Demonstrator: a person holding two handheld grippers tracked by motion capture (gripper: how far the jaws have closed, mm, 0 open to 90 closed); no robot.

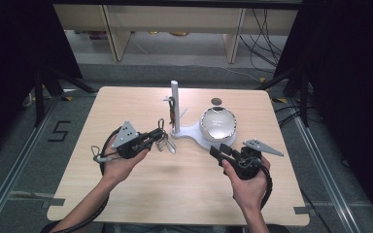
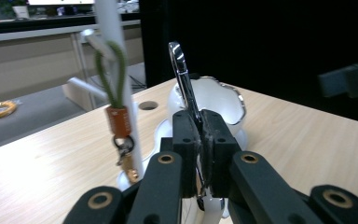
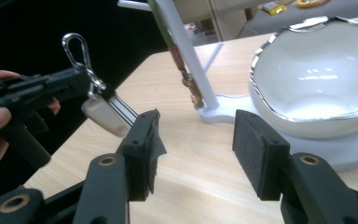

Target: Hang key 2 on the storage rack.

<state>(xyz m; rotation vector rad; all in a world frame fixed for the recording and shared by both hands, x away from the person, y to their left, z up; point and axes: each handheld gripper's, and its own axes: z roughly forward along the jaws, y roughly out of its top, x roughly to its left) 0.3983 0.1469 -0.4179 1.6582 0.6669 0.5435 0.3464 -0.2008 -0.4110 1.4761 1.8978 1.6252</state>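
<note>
Left hand-held gripper [image 1: 156,135] clamps a silver carabiner keychain [image 2: 181,74] just left of the white hook stand [image 1: 175,107] while the right hand-held gripper [image 1: 222,153] gapes empty; its narrow pinch risks twisting loose.

A lab: black curtains [image 1: 9,58], floor rails [image 1: 14,174], taped floor number [image 1: 59,131].
</note>
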